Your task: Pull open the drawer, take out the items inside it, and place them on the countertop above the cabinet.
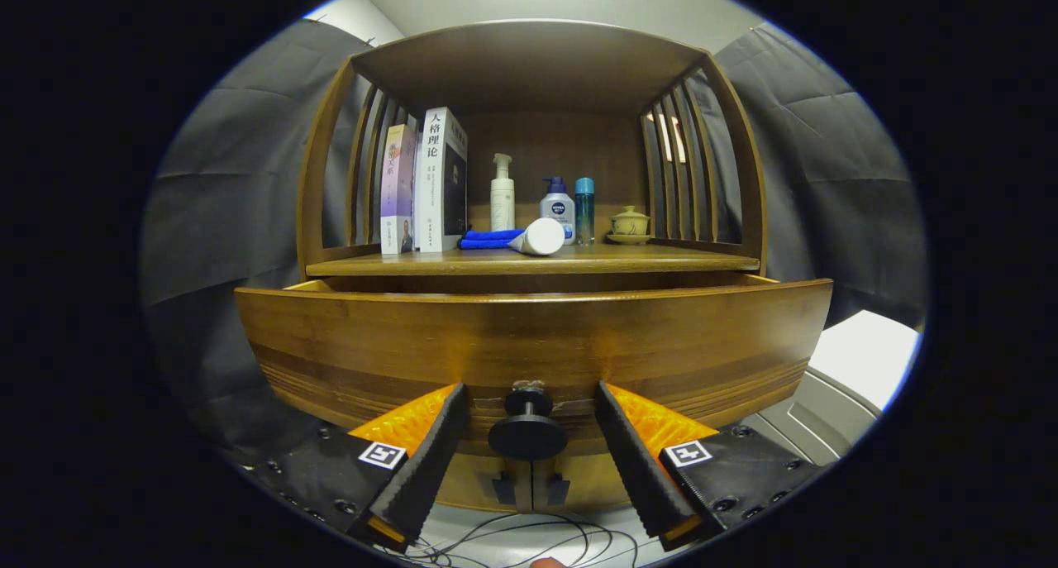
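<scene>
A wooden cabinet's drawer (533,341) stands pulled out toward me, its front panel wide across the view. Its dark round knob (527,431) sits between my two fingers without touching either. My gripper (529,411) is open, fingertips close to the drawer front on each side of the knob. The drawer's inside is hidden behind its front panel. Above it is the wooden countertop (661,262), carrying two books (426,183), a blue cloth (489,239), a white tube (539,237) lying on its side, several bottles (558,204) and a small lidded cup (630,224).
The cabinet has slatted sides (682,163) and a roof over the countertop. Black cloth walls stand on both sides. A white and grey surface (860,361) lies to the right below the drawer. Thin cables (529,543) trail beneath the gripper.
</scene>
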A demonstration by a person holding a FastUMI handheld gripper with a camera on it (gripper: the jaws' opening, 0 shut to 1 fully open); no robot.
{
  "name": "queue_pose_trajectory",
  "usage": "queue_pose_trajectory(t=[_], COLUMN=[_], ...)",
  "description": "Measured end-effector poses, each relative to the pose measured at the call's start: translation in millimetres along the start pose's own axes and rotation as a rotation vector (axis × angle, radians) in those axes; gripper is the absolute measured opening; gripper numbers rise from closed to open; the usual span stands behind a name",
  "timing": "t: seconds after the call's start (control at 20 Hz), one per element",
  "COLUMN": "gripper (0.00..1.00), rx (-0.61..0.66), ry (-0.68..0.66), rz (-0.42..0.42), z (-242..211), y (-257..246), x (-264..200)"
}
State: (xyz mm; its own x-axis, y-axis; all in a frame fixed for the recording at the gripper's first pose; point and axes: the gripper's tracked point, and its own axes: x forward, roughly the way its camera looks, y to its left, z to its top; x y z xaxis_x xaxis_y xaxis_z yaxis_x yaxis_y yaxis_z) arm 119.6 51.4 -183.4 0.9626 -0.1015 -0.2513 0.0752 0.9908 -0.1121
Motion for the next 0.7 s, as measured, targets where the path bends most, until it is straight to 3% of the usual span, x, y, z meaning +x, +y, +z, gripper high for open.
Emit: queue_pose_trajectory(t=[0.7], gripper=[0.98], rx=[0.004], ry=[0.001], rz=[0.009], z=[12], y=[-2], x=[59])
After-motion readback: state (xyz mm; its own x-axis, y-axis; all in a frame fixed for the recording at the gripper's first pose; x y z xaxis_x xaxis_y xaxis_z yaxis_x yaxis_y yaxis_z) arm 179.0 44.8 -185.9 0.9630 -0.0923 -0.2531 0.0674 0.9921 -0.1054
